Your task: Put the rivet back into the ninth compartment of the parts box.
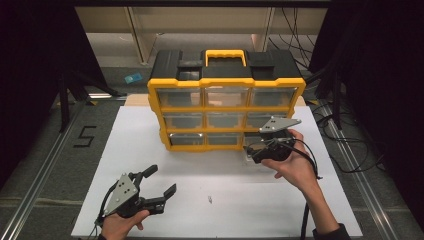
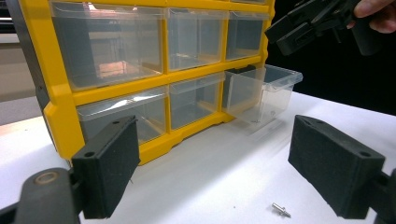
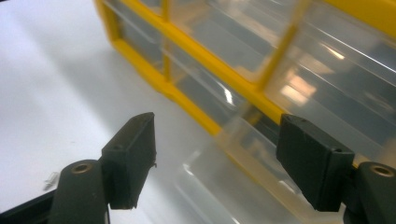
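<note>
At bottom right of yellow box, clear drawer sticks out toward person, long way front-to-back; right claw wide open above it, holding nothing; left claw wide open, empty; small screw lies on white surface nearby.

White tabletop — yellow drawer cabinet and small rivet on it.

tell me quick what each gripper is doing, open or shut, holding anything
left gripper: open, holding nothing.
right gripper: open, holding nothing, above the pulled-out clear drawer.
</note>
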Demonstrator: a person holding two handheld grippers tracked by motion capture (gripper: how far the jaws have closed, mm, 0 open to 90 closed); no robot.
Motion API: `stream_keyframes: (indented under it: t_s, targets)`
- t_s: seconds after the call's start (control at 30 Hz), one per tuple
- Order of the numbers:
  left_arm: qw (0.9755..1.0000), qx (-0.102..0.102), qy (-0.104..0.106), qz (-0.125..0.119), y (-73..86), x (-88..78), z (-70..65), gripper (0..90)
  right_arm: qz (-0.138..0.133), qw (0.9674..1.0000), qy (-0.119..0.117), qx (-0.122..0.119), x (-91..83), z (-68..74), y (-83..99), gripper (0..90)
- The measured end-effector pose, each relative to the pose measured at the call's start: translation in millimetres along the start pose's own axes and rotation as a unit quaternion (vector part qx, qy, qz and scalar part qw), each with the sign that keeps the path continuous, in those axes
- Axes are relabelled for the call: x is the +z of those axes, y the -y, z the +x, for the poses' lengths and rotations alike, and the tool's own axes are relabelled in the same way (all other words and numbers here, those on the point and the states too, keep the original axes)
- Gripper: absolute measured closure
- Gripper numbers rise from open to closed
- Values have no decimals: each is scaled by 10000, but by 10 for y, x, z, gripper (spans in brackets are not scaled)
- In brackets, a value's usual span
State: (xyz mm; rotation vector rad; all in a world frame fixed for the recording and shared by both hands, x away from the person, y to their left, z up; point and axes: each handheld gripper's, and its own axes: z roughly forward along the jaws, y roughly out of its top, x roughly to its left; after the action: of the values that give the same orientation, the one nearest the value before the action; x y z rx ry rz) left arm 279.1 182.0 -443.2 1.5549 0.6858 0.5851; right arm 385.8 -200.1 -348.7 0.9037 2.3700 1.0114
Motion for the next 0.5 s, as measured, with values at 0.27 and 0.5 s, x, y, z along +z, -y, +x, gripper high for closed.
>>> stream_keyframes:
  t_s: [0.27,0.5]
  targets:
    - [10000,-1,-1,1,0,-2,-1,160,-23,9989,-277,-381,58,256,-98,291]
    - [10000,-14,-6,-1,0,-3,-2,160,48,9972,-431,-606,123,428,-129,290]
